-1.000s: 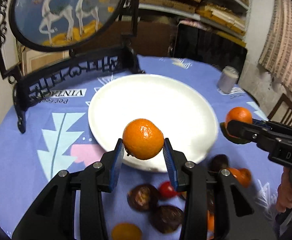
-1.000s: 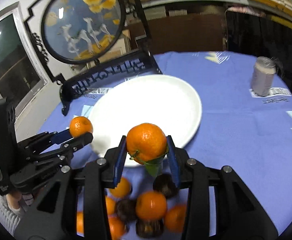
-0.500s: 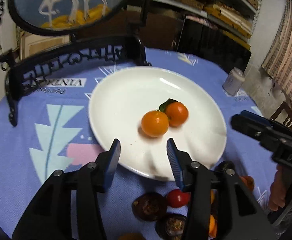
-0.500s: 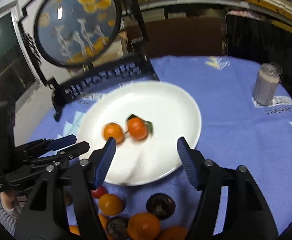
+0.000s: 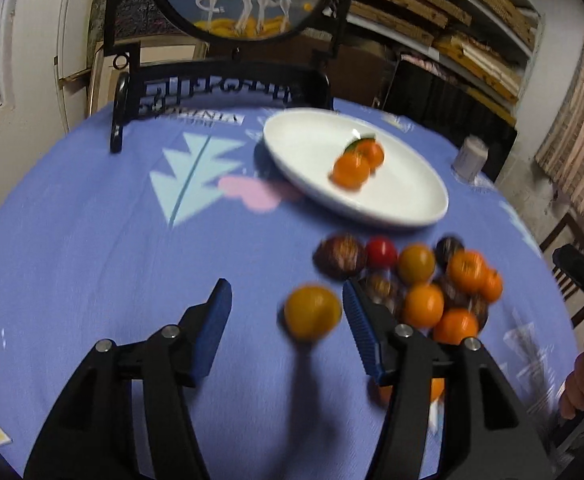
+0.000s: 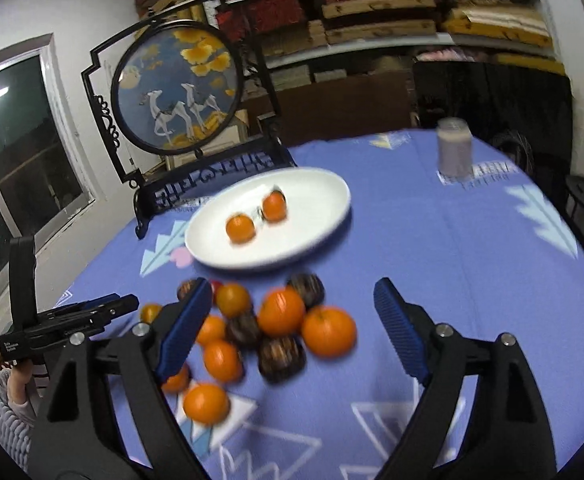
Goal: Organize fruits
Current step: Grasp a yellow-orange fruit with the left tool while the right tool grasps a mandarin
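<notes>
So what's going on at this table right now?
A person is sorting fruit with a gripper in each hand. Two oranges already sit on the white plate. Both grippers are empty, with jaws opening: the left gripper hangs over a lone yellow-orange fruit, and the right gripper is above the mixed pile on the blue tablecloth.

Left gripper (image 5: 288, 320): black moulded frame with triangular cut-outs; two fingers (image 5: 212, 324) faced with ribbed blue pads; round silver screws set at the finger joints.

Right gripper (image 6: 288, 328): same black frame and silver screws; blue ribbed pads on the fingers (image 6: 402, 330).

In the right wrist view, the left gripper's side is shown as a black body with a tall upright block and a small white label, its lettering too small to be read. A grey knitted sleeve (image 6: 2, 410) is worn below it.
</notes>
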Demonstrator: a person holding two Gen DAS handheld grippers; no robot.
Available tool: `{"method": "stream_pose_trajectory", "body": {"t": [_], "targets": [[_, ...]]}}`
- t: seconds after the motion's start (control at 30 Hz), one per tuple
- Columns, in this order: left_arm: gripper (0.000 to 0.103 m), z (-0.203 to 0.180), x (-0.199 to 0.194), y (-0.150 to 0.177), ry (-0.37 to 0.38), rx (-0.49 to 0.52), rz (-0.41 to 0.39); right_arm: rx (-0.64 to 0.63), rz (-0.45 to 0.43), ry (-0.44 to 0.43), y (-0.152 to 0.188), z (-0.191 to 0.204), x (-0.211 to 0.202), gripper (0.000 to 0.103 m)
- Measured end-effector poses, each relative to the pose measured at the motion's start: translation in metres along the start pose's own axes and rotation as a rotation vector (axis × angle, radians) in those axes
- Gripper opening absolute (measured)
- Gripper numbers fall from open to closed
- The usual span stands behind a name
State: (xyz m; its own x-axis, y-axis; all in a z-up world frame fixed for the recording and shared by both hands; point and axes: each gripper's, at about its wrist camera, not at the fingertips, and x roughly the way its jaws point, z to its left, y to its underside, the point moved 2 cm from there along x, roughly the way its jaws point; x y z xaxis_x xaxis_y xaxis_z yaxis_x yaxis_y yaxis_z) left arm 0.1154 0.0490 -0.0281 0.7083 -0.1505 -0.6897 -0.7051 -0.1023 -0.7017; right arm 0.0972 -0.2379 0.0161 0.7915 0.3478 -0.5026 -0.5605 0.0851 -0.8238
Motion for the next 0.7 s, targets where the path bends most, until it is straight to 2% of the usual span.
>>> {"method": "stream_pose_trajectory", "body": {"t": [0.17, 0.27, 0.5, 0.63, 0.7], "targets": [[0.058, -0.016, 0.009, 0.010, -0.028, 0.097, 0.020, 0.012, 0.035, 0.015, 0.008, -0.008, 0.006, 0.085], [0.058, -0.014, 0.015, 0.013, -0.012, 0.091, 0.046, 0.003, 0.067, 0.039, 0.013, -0.008, 0.012, 0.085], [0.057, -0.010, 0.024, 0.009, 0.010, 0.080, 0.051, 0.044, 0.111, 0.060, 0.014, -0.019, 0.021, 0.085], [0.037, -0.018, 0.029, 0.009, 0.007, 0.127, 0.056, 0.046, 0.134, 0.069, 0.016, -0.021, 0.026, 0.085], [0.036, -0.018, 0.030, 0.009, 0.019, 0.123, 0.063, 0.043, 0.148, 0.070, 0.017, -0.020, 0.029, 0.085]]}}
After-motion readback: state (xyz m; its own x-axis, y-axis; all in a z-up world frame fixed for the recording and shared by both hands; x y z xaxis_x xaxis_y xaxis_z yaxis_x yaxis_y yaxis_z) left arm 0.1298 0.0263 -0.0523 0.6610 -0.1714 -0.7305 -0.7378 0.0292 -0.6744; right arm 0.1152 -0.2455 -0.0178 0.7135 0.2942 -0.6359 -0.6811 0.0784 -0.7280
